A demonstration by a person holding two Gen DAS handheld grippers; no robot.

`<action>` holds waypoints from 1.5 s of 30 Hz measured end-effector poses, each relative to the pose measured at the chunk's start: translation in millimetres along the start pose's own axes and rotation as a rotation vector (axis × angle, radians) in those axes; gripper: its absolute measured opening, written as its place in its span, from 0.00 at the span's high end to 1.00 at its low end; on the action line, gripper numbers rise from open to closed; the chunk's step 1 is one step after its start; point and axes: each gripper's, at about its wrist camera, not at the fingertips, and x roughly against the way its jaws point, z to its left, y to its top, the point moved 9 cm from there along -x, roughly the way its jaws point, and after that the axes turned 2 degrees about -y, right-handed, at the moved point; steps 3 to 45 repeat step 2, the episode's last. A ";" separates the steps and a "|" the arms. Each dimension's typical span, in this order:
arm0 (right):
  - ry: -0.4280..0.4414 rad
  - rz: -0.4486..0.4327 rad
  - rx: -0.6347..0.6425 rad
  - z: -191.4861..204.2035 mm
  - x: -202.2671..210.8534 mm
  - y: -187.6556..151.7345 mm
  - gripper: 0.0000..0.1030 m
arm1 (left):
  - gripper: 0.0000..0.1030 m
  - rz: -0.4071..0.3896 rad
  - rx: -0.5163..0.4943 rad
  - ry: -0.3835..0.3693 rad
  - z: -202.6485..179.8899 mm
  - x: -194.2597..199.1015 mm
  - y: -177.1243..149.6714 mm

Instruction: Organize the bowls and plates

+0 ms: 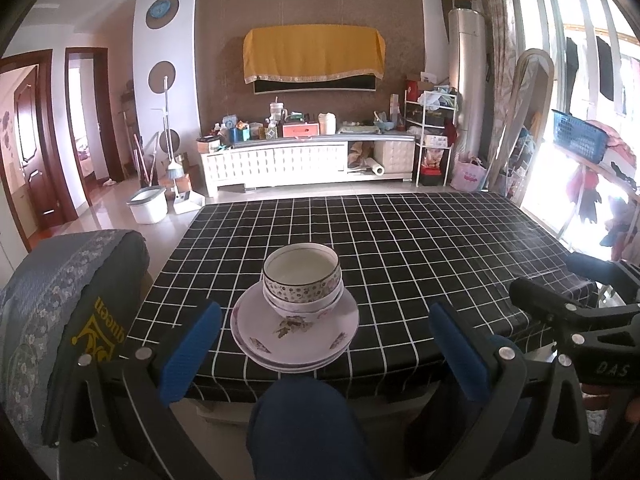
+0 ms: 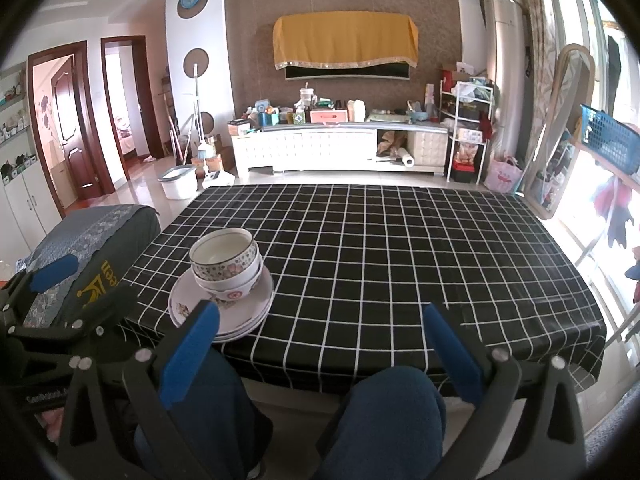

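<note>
A stack of floral bowls sits on a stack of white floral plates near the front edge of the table, which has a black checked cloth. My left gripper is open, held back in front of the table edge, with the stack centred ahead between its blue pads and nothing held. My right gripper is open and empty too, to the right of the stack, above the person's knees. The right gripper also shows at the right edge of the left wrist view.
A chair with a blue-grey floral cover stands at the table's left side. The person's knees in dark blue trousers are below the front edge. A white TV cabinet with clutter lies beyond the table.
</note>
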 end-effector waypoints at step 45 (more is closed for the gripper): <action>0.001 0.000 0.000 -0.1 0.0 -0.1 0.00 | 0.00 0.001 -0.007 0.000 -0.4 0.3 -0.5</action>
